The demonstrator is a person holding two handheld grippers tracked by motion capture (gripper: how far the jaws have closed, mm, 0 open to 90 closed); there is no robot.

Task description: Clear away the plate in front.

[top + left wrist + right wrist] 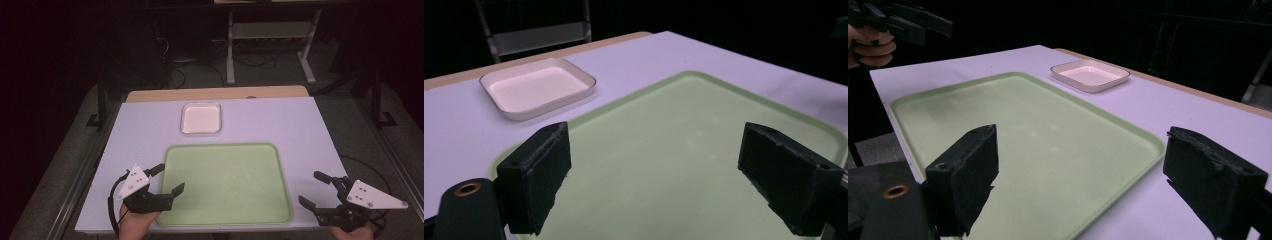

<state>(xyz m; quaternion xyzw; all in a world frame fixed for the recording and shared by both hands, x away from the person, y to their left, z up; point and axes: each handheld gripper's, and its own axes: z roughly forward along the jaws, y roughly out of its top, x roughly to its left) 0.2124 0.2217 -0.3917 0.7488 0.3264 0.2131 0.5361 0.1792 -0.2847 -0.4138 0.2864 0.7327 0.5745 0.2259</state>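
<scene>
The white-topped table carries a green tray and a small white dish.

The lighting is dim and falls from above onto the worktop, which shows as a pale lilac sheet with a cool tint; everything beyond its edges sinks into near black, with only a metal frame faintly lit past the far edge. The green tray carries a soft, diffuse sheen with a few faint pale flecks and no hard glare; the small white dish glows pinkish. Shadows are weak and soft-edged. The high view is grainy and slightly soft; in both gripper views the near black jaws look a little blurred, and the far edge of the worktop is softer.
</scene>
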